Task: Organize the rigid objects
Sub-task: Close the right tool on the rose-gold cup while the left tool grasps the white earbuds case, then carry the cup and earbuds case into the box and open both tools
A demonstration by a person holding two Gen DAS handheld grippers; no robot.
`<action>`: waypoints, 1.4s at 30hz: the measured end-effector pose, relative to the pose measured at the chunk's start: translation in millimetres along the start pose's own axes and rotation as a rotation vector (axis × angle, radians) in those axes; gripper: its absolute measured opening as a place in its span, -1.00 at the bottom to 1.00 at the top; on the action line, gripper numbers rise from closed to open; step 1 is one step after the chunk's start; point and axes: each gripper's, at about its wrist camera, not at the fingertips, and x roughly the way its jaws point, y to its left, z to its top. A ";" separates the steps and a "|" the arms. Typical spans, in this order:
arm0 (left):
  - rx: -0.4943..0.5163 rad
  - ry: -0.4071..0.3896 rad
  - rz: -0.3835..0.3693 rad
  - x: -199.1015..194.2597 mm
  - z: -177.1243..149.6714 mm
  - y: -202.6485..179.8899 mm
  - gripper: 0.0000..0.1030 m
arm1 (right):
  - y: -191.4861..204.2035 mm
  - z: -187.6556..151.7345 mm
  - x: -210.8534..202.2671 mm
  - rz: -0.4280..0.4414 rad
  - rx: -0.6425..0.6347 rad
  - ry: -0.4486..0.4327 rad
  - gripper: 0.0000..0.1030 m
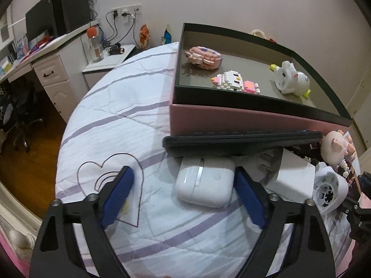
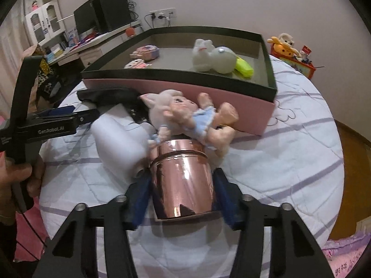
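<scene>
A pink box with a dark rim [image 1: 231,118] [image 2: 176,90] stands on the bed and holds two pink brick figures [image 1: 204,58] [image 1: 234,81] and a white toy [image 1: 291,78] [image 2: 215,58]. My left gripper [image 1: 183,183] is open above the quilt, with a white earbud case [image 1: 205,183] between its blue pads, nearer the right one. A black remote [image 1: 241,139] lies across the case's far end. My right gripper [image 2: 182,185] is shut on a rose-gold metallic cylinder [image 2: 183,180]. A pig doll in a blue dress [image 2: 190,115] lies against the cylinder's far end.
A white fan-like gadget [image 1: 329,190] [image 2: 120,143], a white block [image 1: 294,176] and a doll [image 1: 336,146] crowd the box's near side. A desk with a monitor [image 1: 41,20] stands left of the bed. Toys [image 2: 292,48] sit beyond the box.
</scene>
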 end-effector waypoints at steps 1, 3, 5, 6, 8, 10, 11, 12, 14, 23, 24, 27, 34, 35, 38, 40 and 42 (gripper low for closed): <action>-0.002 -0.003 -0.002 -1.4 -1.0 0.8 0.48 | 0.2 -0.5 -0.6 -0.001 -0.006 0.003 0.01; -0.001 -0.009 -0.002 -3.9 -2.8 1.0 0.26 | 1.1 -2.4 -3.2 0.005 -0.007 0.005 -0.01; -0.003 -0.010 -0.012 -6.4 -4.4 2.8 0.09 | 0.6 -3.6 -5.4 0.012 0.003 0.003 -0.03; -0.007 -0.011 -0.018 -8.1 -5.2 3.9 -0.10 | 0.6 -5.6 -7.6 0.018 0.012 0.001 -0.03; -0.018 -0.006 -0.032 -11.0 -6.3 6.7 -0.13 | 0.8 -7.6 -10.0 0.026 0.026 0.000 -0.03; -0.020 -0.004 -0.037 -14.3 -8.9 6.7 -0.13 | 0.6 -10.9 -13.6 0.037 0.040 0.001 -0.04; -0.020 -0.003 -0.039 -15.7 -10.3 6.3 -0.13 | 0.5 -12.2 -15.4 0.043 0.046 0.002 -0.05; -0.022 -0.001 -0.042 -17.5 -11.7 5.9 -0.13 | 0.1 -13.9 -18.2 0.050 0.055 0.002 -0.05; -0.028 0.002 -0.046 -22.9 -15.4 5.6 -0.13 | -1.5 -15.8 -22.5 0.058 0.073 0.002 -0.05; -0.025 -0.018 -0.087 -63.0 -24.0 -1.5 -0.13 | -1.9 -18.1 -51.3 0.123 0.119 -0.032 -0.07; -0.024 -0.023 -0.094 -67.6 -23.0 -2.8 -0.13 | -0.7 -16.0 -56.5 0.135 0.122 -0.047 -0.07; -0.013 -0.052 -0.109 -82.4 -14.4 -8.9 -0.13 | 4.6 -5.8 -69.5 0.153 0.108 -0.088 -0.07; 0.019 -0.128 -0.135 -103.3 27.6 -23.3 -0.13 | 7.9 45.1 -86.1 0.121 0.042 -0.178 -0.07; 0.024 -0.140 -0.137 -104.8 35.8 -25.3 -0.13 | 6.7 55.1 -86.6 0.118 0.038 -0.192 -0.07; 0.035 -0.156 -0.149 -101.5 60.6 -32.1 -0.13 | -2.4 81.9 -80.3 0.102 0.048 -0.205 -0.07; 0.045 -0.159 -0.150 -95.9 74.3 -37.2 -0.13 | -8.7 101.5 -69.7 0.078 0.057 -0.201 -0.07; 0.051 -0.152 -0.162 -85.4 88.1 -43.8 -0.13 | -15.3 116.2 -55.4 0.059 0.067 -0.183 -0.07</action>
